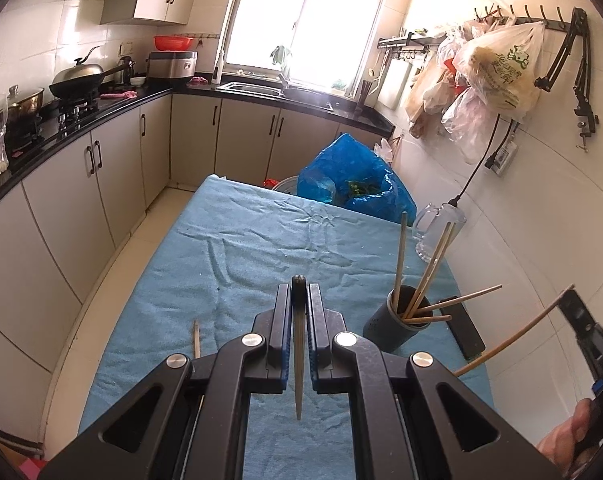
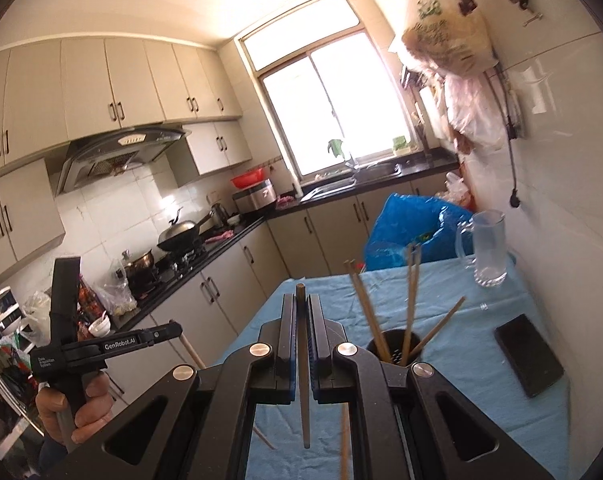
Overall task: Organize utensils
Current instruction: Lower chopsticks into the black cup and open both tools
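Chopsticks are getting sorted: left gripper and right gripper are each pinching a chopstick, hovering near the holder. Aim tips down into the opening, I'd say.

Two grippers, eight chopsticks, one holder, one glass mug, one blue bag.

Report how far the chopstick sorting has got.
Done: several wooden chopsticks stand in the dark cylindrical holder. In hand: the left gripper clamps a dark-topped chopstick; the right gripper clamps a plain wooden chopstick. Left: both, plus one loose chopstick on the blue cloth.
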A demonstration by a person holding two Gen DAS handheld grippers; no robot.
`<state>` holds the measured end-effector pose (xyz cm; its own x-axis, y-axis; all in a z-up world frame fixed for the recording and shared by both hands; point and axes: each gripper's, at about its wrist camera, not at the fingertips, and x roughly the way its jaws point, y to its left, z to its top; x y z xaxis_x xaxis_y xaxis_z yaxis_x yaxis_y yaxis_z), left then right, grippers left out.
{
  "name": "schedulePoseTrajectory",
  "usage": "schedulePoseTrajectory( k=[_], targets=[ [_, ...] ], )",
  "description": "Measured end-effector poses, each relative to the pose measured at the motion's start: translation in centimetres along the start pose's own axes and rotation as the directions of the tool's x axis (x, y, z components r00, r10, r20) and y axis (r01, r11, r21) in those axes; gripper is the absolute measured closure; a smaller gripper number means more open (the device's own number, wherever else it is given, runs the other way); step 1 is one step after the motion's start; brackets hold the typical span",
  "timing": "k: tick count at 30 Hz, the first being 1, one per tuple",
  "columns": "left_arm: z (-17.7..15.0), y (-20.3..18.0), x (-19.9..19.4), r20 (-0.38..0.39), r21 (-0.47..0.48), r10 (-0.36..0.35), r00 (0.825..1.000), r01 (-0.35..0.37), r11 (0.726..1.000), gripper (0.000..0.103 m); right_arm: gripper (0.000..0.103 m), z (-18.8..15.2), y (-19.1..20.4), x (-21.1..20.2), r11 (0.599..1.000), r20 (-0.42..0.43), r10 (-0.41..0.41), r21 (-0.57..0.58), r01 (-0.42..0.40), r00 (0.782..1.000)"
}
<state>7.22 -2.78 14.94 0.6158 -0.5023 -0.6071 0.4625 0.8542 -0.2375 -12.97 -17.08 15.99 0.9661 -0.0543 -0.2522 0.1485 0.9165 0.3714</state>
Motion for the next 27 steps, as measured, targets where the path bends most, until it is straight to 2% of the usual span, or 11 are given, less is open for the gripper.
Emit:
schedulePoseTrajectory(
  k=[14,27],
  targets=[
    [2.1,-3.3,0.5,-0.004,0.056,-0.023,1.000,0.023,0.998,0.096,0.098,2.7,-4.5,-4.2,0.994,0.090,-0.098,0.060,0.093,0.991],
    [7.2,-7.1,1.7,0.028,0.101,-0.042,0.999,0.039,0.994,0.096,0.098,5.5,-6.4,-3.6,0.989,0.123,-0.137,0.066,0.130,0.983]
  ],
)
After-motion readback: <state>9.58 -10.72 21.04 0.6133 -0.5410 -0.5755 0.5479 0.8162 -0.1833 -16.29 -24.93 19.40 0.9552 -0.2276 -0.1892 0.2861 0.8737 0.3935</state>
